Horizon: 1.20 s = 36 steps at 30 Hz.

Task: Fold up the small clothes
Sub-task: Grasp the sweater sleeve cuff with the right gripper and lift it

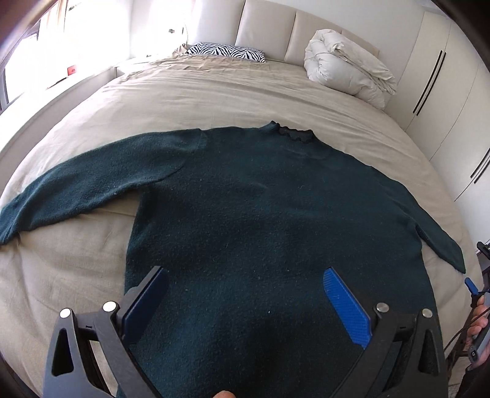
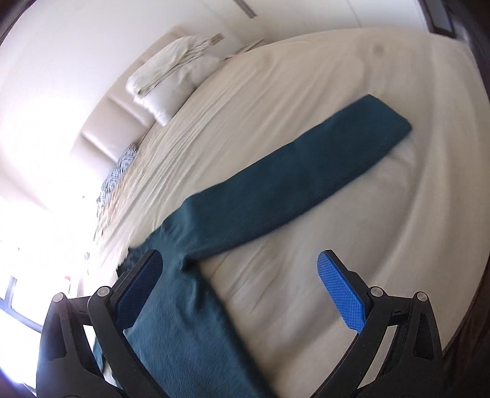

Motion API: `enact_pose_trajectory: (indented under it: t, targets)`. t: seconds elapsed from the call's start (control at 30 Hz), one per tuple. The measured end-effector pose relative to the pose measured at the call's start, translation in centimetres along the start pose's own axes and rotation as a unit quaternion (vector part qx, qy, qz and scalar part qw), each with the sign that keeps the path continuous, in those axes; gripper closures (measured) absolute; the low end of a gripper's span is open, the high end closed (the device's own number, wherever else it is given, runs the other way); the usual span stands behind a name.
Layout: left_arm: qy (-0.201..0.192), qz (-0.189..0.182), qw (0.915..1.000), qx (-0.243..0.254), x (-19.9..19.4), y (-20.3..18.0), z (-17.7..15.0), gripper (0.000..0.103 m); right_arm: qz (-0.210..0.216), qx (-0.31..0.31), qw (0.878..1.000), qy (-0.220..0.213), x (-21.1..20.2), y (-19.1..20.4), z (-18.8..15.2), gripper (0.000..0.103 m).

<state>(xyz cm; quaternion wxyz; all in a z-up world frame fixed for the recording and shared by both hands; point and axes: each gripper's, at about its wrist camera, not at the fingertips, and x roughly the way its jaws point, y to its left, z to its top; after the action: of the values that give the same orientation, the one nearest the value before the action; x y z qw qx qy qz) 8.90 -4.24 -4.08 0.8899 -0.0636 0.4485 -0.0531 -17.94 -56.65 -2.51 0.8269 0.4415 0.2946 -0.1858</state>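
Nearest in the left wrist view, the left gripper (image 1: 245, 301) hangs over the lower body of the dark green sweater (image 1: 260, 214), its blue-padded jaws spread wide and holding nothing. In the right wrist view, the right gripper (image 2: 240, 284) is equally wide and empty, poised above the spot where the right sleeve (image 2: 291, 177) meets the body; that view is blurred.

The sweater lies flat on the bed (image 1: 199, 101), hem toward the person and collar (image 1: 295, 133) away, with the left sleeve (image 1: 85, 180) stretched out to the side and the right sleeve angled out on the other. No fold appears made yet, so the work seems to be at its start: the garment is spread and ready.

The next move likely calls for closing on a sleeve, near the cuff or shoulder, and carrying it across the body. The knit looks thick and soft, so a shallow pinch may slip.

Beyond the collar lie a zebra-print pillow (image 1: 226, 52) and a rolled white duvet (image 1: 346, 64) against the headboard (image 1: 266, 27).
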Motion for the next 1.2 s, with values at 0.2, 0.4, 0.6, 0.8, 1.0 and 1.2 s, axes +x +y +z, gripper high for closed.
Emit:
enact_pose_trajectory:
  t: [0.2,0.4,0.6,0.8,1.0,1.2]
  targets:
    - [0.027,0.029,0.9989,0.024,2.0,-2.3,1.4,0.0,0.019,0.137,0.99,-0.007,2.4,-9.6,5.9,0.012]
    - [0.026,0.041,0.9986,0.017,3.4,-3.1,2.6,0.0,0.033,0.21,0.977,0.0,6.1,-15.3,8.7,0.033]
    - [0.042,-0.032,0.9985,-0.013,5.2,-3.2,3.4,0.019,0.029,0.212,0.977,-0.007,9.5,-16.3,11.9,0.067]
    - [0.037,-0.116,0.9896,-0.076,6.4,-2.0,4.4,0.02,-0.012,0.162,0.987,-0.013,11.6,-13.7,14.8,0.095]
    - [0.016,-0.167,0.9792,-0.114,6.9,-1.4,6.6,0.02,-0.01,-0.019,1.0,-0.004,13.6,-0.2,15.3,0.096]
    - [0.018,-0.218,0.9678,-0.125,7.6,-1.5,8.1,0.019,0.01,-0.276,0.961,0.037,17.9,18.6,6.9,0.096]
